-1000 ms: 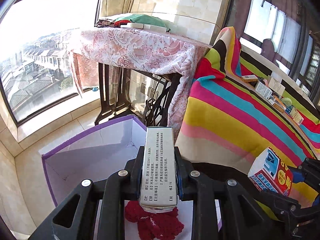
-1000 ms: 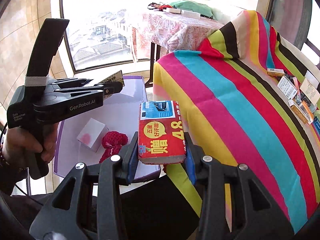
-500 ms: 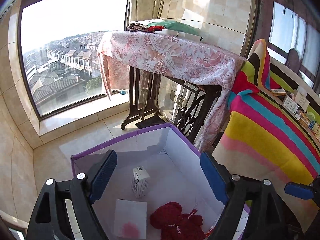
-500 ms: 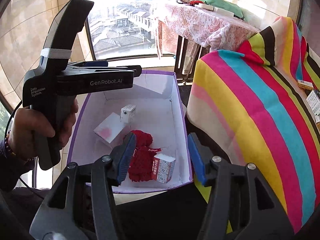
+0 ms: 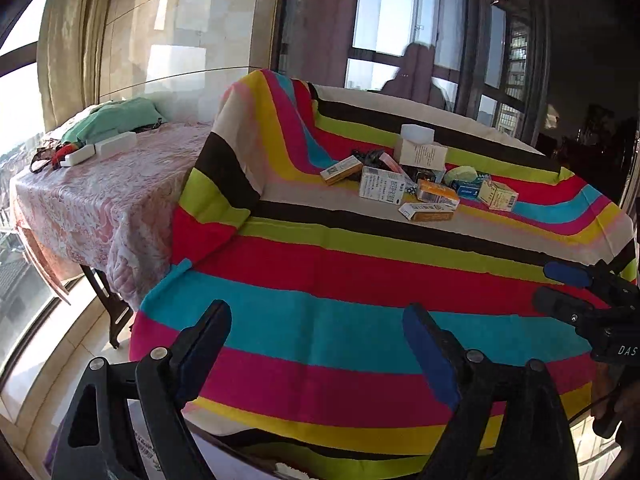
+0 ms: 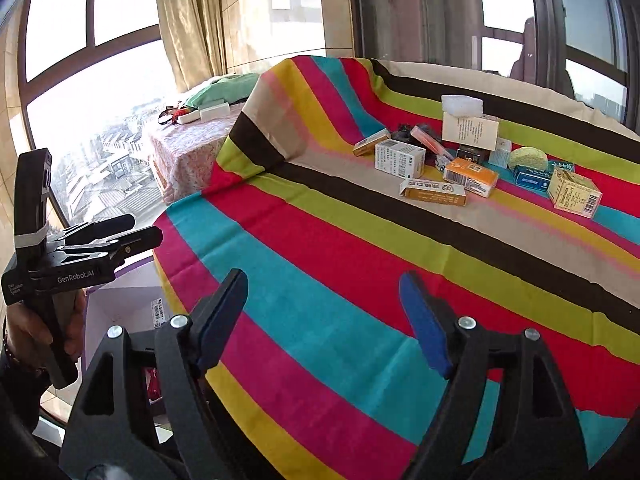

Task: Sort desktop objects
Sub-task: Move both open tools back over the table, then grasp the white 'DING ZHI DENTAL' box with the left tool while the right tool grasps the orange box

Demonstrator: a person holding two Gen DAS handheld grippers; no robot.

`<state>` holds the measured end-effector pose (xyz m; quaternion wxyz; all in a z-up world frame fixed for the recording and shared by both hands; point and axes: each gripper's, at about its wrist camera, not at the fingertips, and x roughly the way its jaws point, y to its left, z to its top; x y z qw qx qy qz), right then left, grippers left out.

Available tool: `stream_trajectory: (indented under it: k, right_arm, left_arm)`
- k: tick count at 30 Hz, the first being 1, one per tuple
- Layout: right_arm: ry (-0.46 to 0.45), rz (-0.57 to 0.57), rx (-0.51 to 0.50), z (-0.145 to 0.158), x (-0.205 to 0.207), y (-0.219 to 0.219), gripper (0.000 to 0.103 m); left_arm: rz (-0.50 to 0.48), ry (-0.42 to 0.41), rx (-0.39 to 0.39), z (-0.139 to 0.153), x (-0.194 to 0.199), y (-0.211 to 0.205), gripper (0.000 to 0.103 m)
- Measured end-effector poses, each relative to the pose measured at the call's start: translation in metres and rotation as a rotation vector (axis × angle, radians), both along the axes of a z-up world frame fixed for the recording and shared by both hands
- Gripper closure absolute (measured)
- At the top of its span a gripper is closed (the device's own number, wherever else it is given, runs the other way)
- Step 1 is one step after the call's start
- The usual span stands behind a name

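Item: cluster of small boxes (image 6: 472, 160) on the striped desk (image 6: 320, 280), far side, ahead and somewhat right of both tools, well apart from them. Nearest piece: orange-and-white carton (image 6: 434, 193), long axis roughly crosswise to the approach. Right tool (image 6: 324, 312) and left tool (image 5: 316, 344): both pitched downward over the near edge, jaws opening wide, nothing between them. Right tool sits slightly nearer.
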<state>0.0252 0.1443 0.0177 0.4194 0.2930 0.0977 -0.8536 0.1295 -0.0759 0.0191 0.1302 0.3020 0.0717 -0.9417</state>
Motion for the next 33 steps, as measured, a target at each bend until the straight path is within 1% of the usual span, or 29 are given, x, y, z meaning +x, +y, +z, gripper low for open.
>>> stream_trajectory:
  k: [3,5,7,10,11,14,16,17,18,19,20,21,22,23,24,26,27,29,31,32,33]
  right_arm:
    - [-0.047,-0.093,0.016,-0.009,-0.040,0.027,0.021]
    - [-0.104,-0.123,0.018,-0.013,-0.065,0.039,0.020]
    - [-0.127,-0.145,0.020,-0.016,-0.089,0.051,0.020]
    - [-0.158,-0.179,0.043,-0.015,-0.127,0.061,0.020]
    - [-0.164,-0.185,0.045,-0.015,-0.139,0.063,0.020]
    - [-0.177,-0.214,0.058,-0.016,-0.172,0.065,0.019]
    - [-0.184,-0.210,0.060,-0.018,-0.190,0.063,0.019]
    - [-0.186,-0.202,0.068,-0.018,-0.199,0.060,0.019]
    - [-0.183,-0.193,0.079,-0.020,-0.208,0.056,0.019]
    - [-0.175,-0.182,0.090,-0.021,-0.216,0.050,0.019]
    - [-0.170,-0.172,0.100,-0.022,-0.224,0.045,0.019]
    - [-0.170,-0.162,0.112,-0.024,-0.233,0.039,0.019]
    - [-0.175,-0.151,0.124,-0.027,-0.243,0.032,0.019]
    - [-0.184,-0.136,0.133,-0.030,-0.253,0.025,0.019]
    - [-0.193,-0.117,0.142,-0.033,-0.262,0.017,0.019]
    - [-0.219,-0.064,0.170,-0.039,-0.276,-0.001,0.019]
    - [-0.201,-0.043,0.178,-0.038,-0.279,-0.009,0.016]
    - [-0.178,0.041,0.198,-0.036,-0.281,-0.027,0.015]
    - [-0.133,0.107,0.256,-0.035,-0.282,-0.047,0.014]
    - [-0.103,0.123,0.295,-0.036,-0.283,-0.057,0.013]
    - [-0.075,0.132,0.338,-0.037,-0.286,-0.068,0.013]
  left_arm:
    - [-0.213,-0.122,-0.197,-0.001,-0.085,0.037,0.014]
    - [-0.361,-0.198,-0.251,-0.011,-0.136,0.050,0.014]
    - [-0.453,-0.252,-0.266,-0.019,-0.177,0.056,0.015]
    - [-0.557,-0.268,-0.267,-0.021,-0.222,0.059,0.014]
    - [-0.594,-0.269,-0.261,-0.021,-0.233,0.060,0.014]
    - [-0.688,-0.307,-0.238,-0.023,-0.267,0.065,0.015]
    - [-0.740,-0.319,-0.230,-0.025,-0.282,0.071,0.022]
    - [-0.760,-0.326,-0.232,-0.027,-0.289,0.075,0.023]
    - [-0.774,-0.340,-0.243,-0.031,-0.293,0.079,0.026]
    - [-0.786,-0.359,-0.251,-0.035,-0.297,0.082,0.033]
    - [-0.799,-0.343,-0.225,-0.033,-0.297,0.082,0.039]
    - [-0.805,-0.346,-0.198,-0.033,-0.296,0.081,0.054]
    - [-0.801,-0.353,-0.179,-0.034,-0.295,0.079,0.063]
    - [-0.793,-0.353,-0.145,-0.034,-0.292,0.075,0.067]
    - [-0.781,-0.355,-0.093,-0.035,-0.288,0.070,0.071]
    - [-0.739,-0.335,-0.039,-0.036,-0.272,0.059,0.071]
    - [-0.717,-0.327,-0.026,-0.037,-0.263,0.054,0.071]
    - [-0.657,-0.317,0.011,-0.036,-0.245,0.043,0.071]
    - [-0.603,-0.306,0.063,-0.036,-0.229,0.032,0.070]
    - [-0.585,-0.300,0.074,-0.034,-0.224,0.029,0.069]
    - [-0.566,-0.297,0.073,-0.034,-0.220,0.027,0.062]
